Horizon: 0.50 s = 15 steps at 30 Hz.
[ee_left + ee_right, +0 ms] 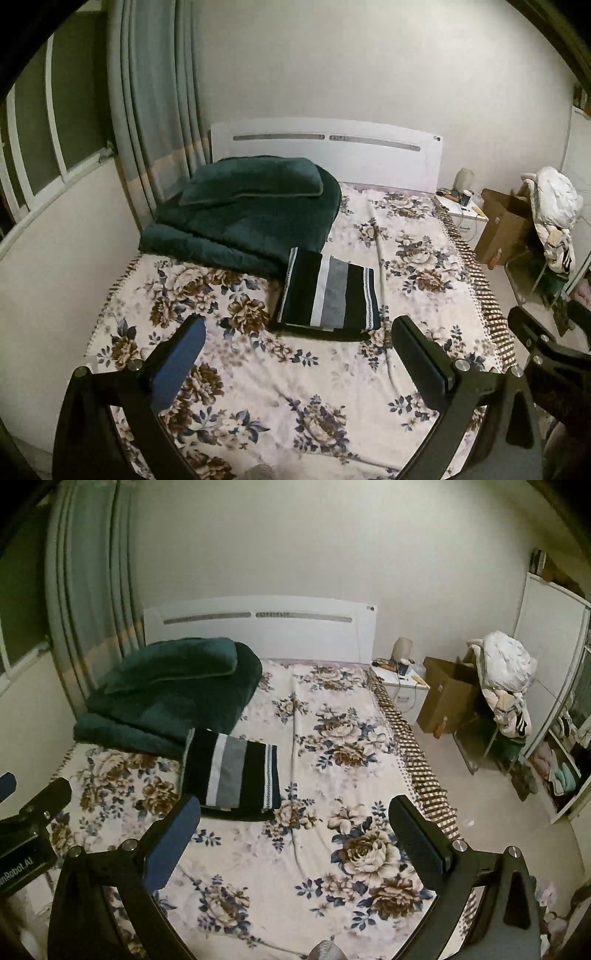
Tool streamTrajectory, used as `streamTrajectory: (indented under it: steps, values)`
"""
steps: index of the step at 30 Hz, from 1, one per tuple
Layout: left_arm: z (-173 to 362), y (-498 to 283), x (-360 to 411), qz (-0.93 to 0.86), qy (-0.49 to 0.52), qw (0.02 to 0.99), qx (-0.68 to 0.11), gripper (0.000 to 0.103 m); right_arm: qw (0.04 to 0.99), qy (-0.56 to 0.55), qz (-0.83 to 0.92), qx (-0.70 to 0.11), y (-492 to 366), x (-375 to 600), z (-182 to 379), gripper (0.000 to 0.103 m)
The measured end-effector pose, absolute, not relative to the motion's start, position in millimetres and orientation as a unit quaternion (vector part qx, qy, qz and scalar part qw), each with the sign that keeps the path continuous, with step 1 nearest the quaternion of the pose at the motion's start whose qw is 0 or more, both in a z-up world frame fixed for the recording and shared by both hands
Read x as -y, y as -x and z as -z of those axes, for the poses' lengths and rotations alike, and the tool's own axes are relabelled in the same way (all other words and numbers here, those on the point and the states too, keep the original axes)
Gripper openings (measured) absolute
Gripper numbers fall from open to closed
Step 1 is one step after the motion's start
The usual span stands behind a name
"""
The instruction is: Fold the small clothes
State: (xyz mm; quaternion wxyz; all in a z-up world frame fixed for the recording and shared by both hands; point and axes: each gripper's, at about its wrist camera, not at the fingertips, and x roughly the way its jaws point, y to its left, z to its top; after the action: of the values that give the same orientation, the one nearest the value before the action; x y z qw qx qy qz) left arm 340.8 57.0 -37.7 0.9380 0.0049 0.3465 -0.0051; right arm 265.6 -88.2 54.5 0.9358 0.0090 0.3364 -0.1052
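A folded dark garment with white and grey stripes (328, 293) lies flat on the flowered bed sheet (280, 376); it also shows in the right wrist view (232, 775). My left gripper (299, 328) is open and empty, held above the bed just short of the garment's near edge. My right gripper (295, 810) is open and empty, above the sheet to the right of the garment. Each gripper shows at the edge of the other's view, the right gripper (546, 343) and the left gripper (29, 812).
A folded dark green blanket with a pillow (247, 206) lies at the bed's far left, touching the garment. White headboard (325, 147) behind. Right of the bed stand a nightstand (402, 686), a cardboard box (447, 698), a chair piled with clothes (506, 679) and a wardrobe (557, 709).
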Motion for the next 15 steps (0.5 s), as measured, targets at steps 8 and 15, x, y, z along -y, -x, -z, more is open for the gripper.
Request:
streamTrajectory:
  steps: [8,15]
  values:
    - [16.6,-306.8,-58.8,0.014,-0.007,0.941,-0.338,0.103,0.943,0.0,0.099,-0.316,-213.2,78.1,-94.6,0.103]
    - [4.5,-288.1,-63.1,0.008,0.001,0.944,-0.33,0.103,0.947,-0.003,0.099,-0.305,-187.4,79.7,-114.1,0.103]
